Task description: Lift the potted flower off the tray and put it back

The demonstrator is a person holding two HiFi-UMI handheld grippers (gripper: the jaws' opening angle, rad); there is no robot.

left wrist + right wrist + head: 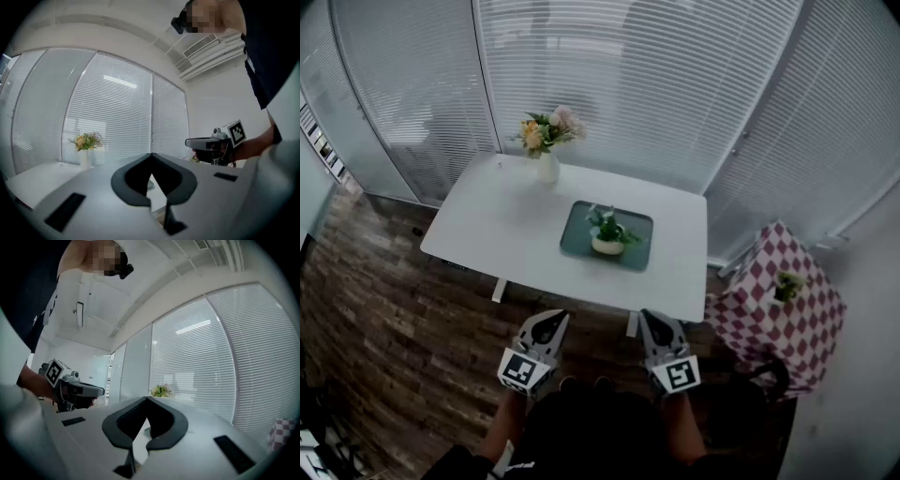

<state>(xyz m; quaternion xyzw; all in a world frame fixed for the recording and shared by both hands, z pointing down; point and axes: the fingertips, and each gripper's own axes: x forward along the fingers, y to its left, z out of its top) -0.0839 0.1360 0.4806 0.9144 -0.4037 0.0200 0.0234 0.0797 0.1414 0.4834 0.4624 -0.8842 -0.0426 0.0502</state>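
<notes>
The potted flower (607, 234), a small green plant in a white pot, stands on the dark green tray (577, 228) in the middle of the white table (506, 220). Both grippers hang level in front of the table's near edge, well short of the tray. My left gripper (551, 319) is shut with nothing in it, and its jaws (151, 156) meet at the tip. My right gripper (654, 317) is also shut and empty, jaws together (146, 399). Each gripper view shows the other gripper: the right gripper's body (206, 143) and the left gripper's body (75, 389).
A white vase of yellow and pink flowers (547, 141) stands at the table's far left edge; this vase (86, 143) also shows in the left gripper view. A small table with a red checked cloth (773, 300) and a little plant stands to the right. Window blinds lie behind; the floor is wood.
</notes>
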